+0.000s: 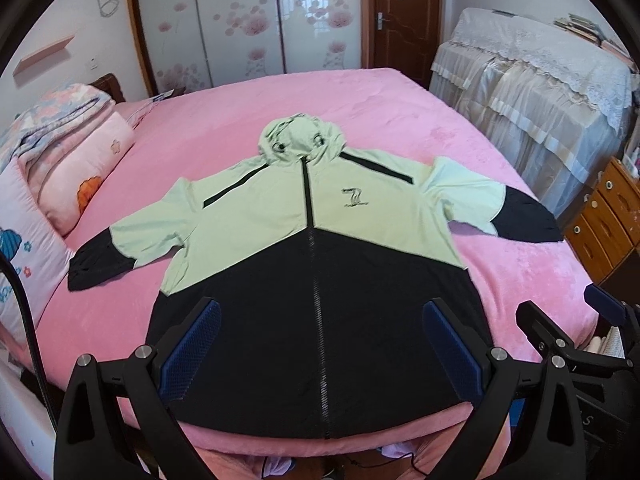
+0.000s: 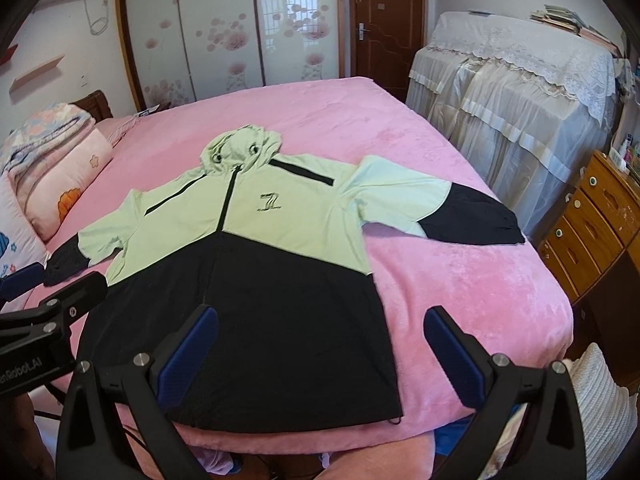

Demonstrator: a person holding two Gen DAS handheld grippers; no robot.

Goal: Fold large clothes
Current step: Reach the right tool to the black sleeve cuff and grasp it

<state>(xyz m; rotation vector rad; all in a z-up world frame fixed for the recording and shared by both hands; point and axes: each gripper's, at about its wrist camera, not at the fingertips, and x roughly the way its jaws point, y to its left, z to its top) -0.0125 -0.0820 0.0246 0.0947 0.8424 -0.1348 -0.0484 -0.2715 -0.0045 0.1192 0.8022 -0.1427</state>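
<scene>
A light green and black hooded jacket (image 1: 312, 240) lies flat and face up on the pink bed (image 1: 400, 104), zipped, hood away from me, both sleeves spread out. It also shows in the right wrist view (image 2: 256, 264). My left gripper (image 1: 320, 312) is open and empty, held above the jacket's black hem. My right gripper (image 2: 320, 320) is open and empty, above the hem's right corner (image 2: 394, 416). The right gripper also shows at the right edge of the left wrist view (image 1: 568, 320).
Folded quilts and pillows (image 1: 68, 148) lie along the bed's left side. A lace-covered piece of furniture (image 1: 536, 92) and a wooden drawer unit (image 1: 604, 220) stand to the right. A wardrobe (image 1: 248, 20) and a door (image 1: 400, 16) are behind the bed.
</scene>
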